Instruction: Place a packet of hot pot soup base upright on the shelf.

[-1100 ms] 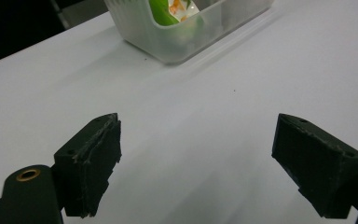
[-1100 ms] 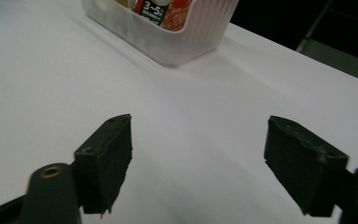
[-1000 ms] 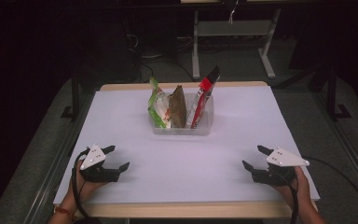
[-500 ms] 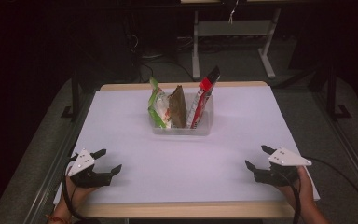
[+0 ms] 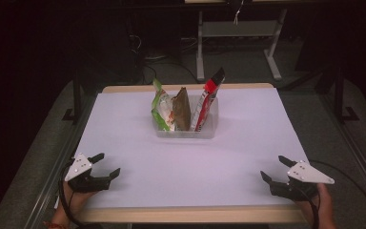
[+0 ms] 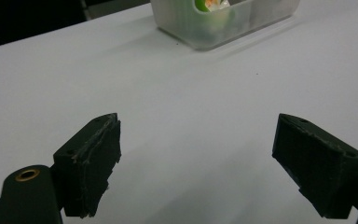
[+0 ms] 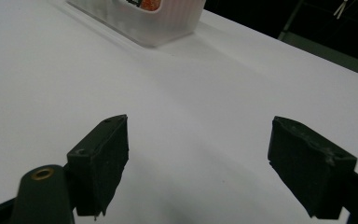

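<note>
Since a second ago, the left gripper (image 5: 106, 164) has slid back toward the near left corner of the table (image 5: 124, 133), while the right gripper (image 5: 275, 168) has eased slightly toward the near right edge. Both hang just above the white surface with their jaws spread wide and nothing between them; the left gripper view and right gripper view each show bare table between the black pads. Well ahead of both grippers, roughly midway between them and toward the far side, sits a clear plastic tub (image 5: 186, 131). Three snack packets stand upright in it: a green one (image 5: 159, 107) on the left, a brown one (image 5: 182, 107) in the middle, and a red one (image 5: 208, 98) leaning rightward past the rim.
</note>
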Demonstrator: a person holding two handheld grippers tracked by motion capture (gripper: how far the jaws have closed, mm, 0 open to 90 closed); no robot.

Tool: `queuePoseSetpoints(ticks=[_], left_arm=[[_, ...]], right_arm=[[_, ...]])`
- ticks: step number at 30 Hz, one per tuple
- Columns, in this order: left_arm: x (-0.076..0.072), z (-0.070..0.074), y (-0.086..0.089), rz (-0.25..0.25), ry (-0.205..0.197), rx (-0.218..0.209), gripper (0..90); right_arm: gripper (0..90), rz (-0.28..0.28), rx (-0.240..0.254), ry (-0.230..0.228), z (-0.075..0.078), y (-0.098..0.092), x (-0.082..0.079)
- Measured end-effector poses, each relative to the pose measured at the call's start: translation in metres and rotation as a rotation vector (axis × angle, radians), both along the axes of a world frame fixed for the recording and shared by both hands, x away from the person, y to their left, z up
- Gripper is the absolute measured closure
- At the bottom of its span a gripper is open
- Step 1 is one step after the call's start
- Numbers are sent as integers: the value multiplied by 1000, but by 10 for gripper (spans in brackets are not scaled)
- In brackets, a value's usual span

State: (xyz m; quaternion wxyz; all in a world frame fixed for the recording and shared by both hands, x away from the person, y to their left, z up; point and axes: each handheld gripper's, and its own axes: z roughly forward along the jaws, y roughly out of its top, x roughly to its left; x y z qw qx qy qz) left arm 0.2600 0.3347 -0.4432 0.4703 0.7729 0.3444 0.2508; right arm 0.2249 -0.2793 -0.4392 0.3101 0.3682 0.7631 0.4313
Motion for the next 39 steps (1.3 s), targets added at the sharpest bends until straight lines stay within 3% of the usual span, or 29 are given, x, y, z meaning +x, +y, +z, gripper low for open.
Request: queuePoseSetpoints(ticks=[4,13,23,27,39], left_arm=[[2,-1,-2,0,10,8,145],[0,0,-1,-3,0,-5,146],[-2,1,0,-11,-8,-16,146],[-1,0,0,-12,-7,-14,146],[0,-1,-1,-21,8,-4,148]], right_arm=[[200,-13,28,17,-5,-4,3],[199,6,16,27,-10,0,5],[194,-8,26,9,-10,-2,2],[203,20,16,11,-10,0,2],[202,23,-15,-3,-11,1,1]])
